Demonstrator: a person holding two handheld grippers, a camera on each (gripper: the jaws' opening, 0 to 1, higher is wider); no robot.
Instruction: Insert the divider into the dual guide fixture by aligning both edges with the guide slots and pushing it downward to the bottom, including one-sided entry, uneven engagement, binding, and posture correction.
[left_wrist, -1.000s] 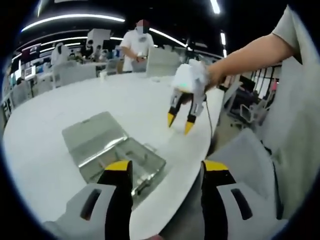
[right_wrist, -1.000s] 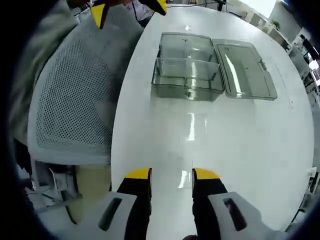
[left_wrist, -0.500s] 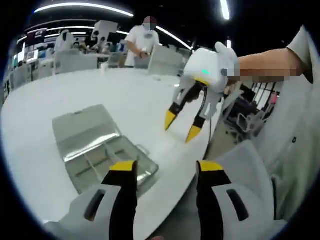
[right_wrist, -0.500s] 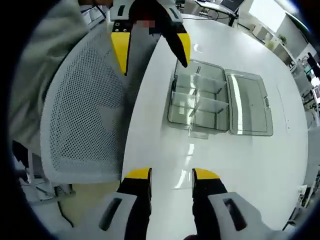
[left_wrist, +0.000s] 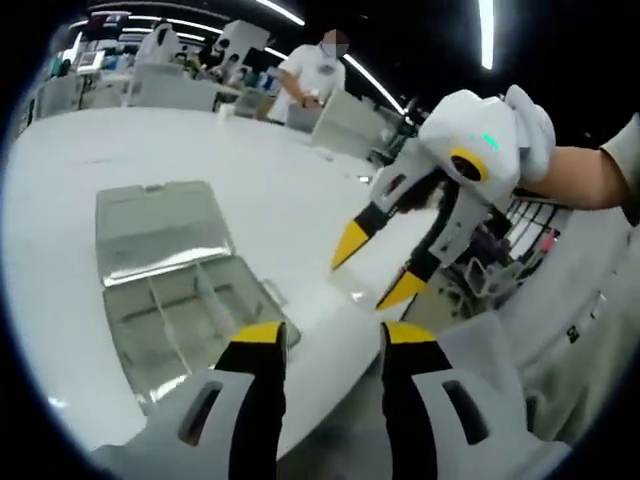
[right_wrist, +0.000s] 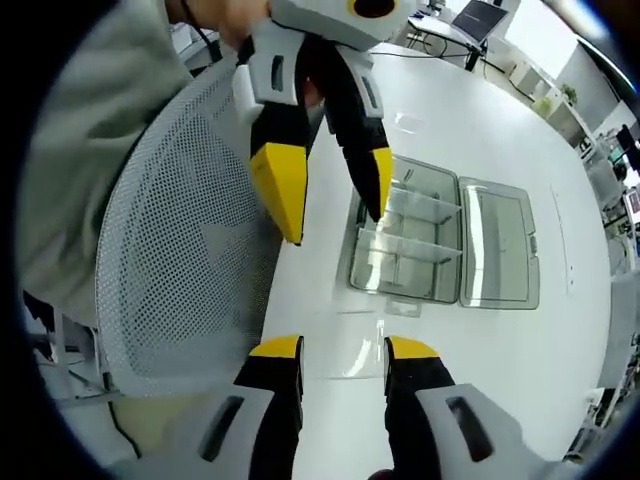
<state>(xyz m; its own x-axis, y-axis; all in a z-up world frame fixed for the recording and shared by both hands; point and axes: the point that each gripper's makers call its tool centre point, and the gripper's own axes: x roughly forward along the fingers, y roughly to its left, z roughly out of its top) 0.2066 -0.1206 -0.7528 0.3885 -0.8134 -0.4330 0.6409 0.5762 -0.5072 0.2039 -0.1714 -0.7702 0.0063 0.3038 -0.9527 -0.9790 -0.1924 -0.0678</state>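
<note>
step: approach, nothing grasped | left gripper (left_wrist: 322, 335) fingers apart, empty | right gripper (right_wrist: 343, 348) fingers apart, empty | clear box (right_wrist: 405, 245) open near bench (right_wrist: 500, 370) edge, dividers seated inside | advice: descend square over one divider, grip its top edge centrally, keep it level to avoid binding

Light: bright overhead strip lamps (left_wrist: 487, 30), white table (left_wrist: 150, 150) evenly lit
Glare: streaks on clear box lid (right_wrist: 497, 250) and tabletop near it
Shadows: faint, soft
Blur: left gripper (right_wrist: 335, 190) close-up slightly soft (background people too)
Distortion: strong fisheye, table edges curve
</note>
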